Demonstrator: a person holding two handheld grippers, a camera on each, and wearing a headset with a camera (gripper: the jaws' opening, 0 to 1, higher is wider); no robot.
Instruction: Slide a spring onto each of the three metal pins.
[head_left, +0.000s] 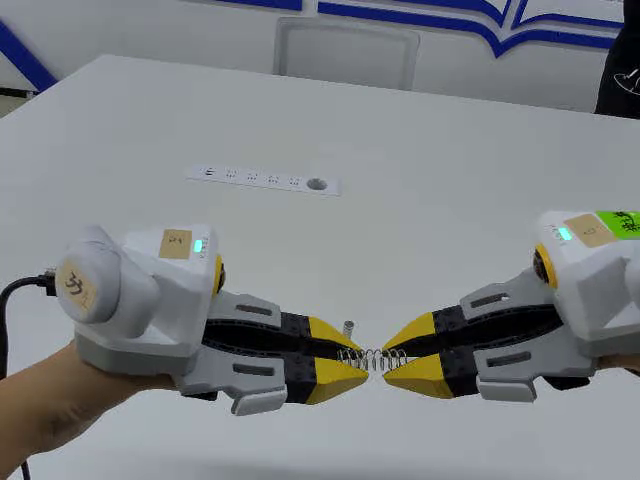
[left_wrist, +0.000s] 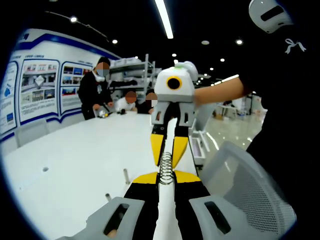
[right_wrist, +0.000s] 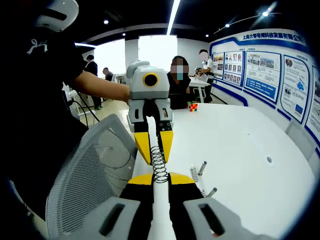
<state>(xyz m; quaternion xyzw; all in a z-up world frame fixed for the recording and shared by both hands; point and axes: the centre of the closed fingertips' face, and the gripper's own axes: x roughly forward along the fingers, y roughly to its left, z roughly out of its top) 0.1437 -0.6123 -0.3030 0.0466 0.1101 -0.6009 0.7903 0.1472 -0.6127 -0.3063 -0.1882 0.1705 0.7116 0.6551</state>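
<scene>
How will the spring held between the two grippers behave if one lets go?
Likely floppy: the spring is a thin open coil, pinched at its ends by the left gripper and right gripper, and seems to bow slightly between them. Probably very light, so a freed end may flick sideways. Dropped on the smooth table, it could roll.

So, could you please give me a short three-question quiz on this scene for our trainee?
1. True or false: the left gripper and right gripper each grip one end of the same spring.
2. The white power strip lies: A) beyond the grippers; B) under them; C) on a chair.
3. Is the held spring on the upright pin yet?
Key: 1 true. 2 A. 3 No; it spans between the two sets of tongs.
</scene>
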